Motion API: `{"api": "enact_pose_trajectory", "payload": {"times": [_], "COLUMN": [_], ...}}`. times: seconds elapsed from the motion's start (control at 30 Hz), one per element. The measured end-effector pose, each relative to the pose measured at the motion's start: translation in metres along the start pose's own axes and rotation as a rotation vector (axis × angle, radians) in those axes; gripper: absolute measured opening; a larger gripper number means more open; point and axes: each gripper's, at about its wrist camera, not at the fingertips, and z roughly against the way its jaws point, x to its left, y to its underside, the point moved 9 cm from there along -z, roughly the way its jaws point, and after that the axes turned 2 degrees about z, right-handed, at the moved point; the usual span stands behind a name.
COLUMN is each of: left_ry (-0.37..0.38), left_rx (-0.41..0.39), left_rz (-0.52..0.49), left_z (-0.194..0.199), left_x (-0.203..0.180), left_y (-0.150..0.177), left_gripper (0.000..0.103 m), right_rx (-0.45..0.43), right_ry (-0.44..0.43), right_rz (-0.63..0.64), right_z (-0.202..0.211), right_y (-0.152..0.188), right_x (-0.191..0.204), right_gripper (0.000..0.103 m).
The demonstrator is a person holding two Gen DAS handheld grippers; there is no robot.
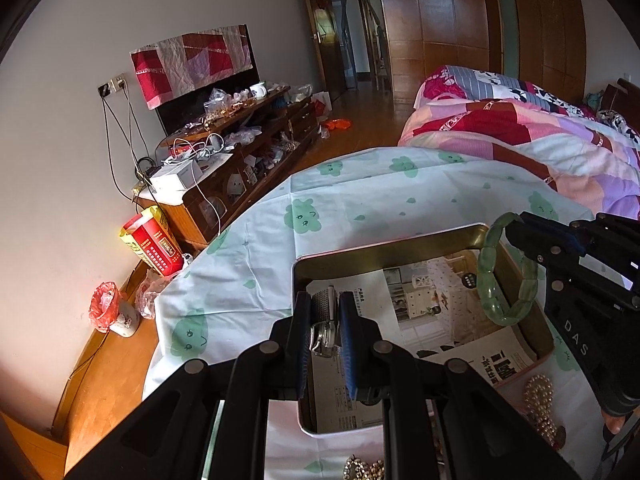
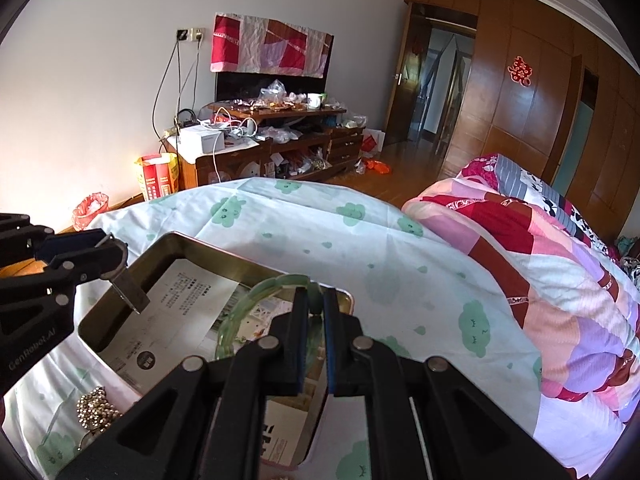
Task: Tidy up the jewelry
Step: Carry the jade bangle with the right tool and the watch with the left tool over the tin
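Observation:
An open tin box [image 1: 384, 246] lined with printed paper sits on a table under a cloud-print cloth [image 1: 360, 192]. My left gripper [image 1: 325, 300] is shut on a silver mesh watch band [image 1: 325, 332] and holds it over the box's left part. From the right wrist view, the left gripper [image 2: 114, 256] has the band [image 2: 130, 288] hanging below it, above the box rim [image 2: 172, 240]. My right gripper [image 2: 316, 300] is shut on a green bead bracelet [image 2: 248, 300], held over the box's far right corner. In the left wrist view the right gripper [image 1: 520, 232] grips the bracelet [image 1: 486, 280] by its top.
Gold beaded jewelry [image 1: 538, 400] lies on the cloth beside the box's near side, as the right wrist view also shows [image 2: 94, 408]. A bed with a patchwork quilt [image 2: 540, 264] stands to the right. A cluttered wooden cabinet [image 1: 240, 140] lines the far wall.

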Motion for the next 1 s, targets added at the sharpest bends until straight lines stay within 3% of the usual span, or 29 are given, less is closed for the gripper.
{"api": "enact_pose_trajectory", "payload": {"times": [1.0], "left_ry": [-0.028], "left_rx": [0.074], "left_rz": [-0.011], "left_z": [-0.038], "left_x": [0.003], "left_y": [0.014], "left_gripper": [0.014], "right_rx": [0.101], "right_ry": [-0.006], "right_rz": [0.022], "right_z": [-0.039], "right_y": [0.024], "right_x": [0.009], "right_gripper": [0.010]}}
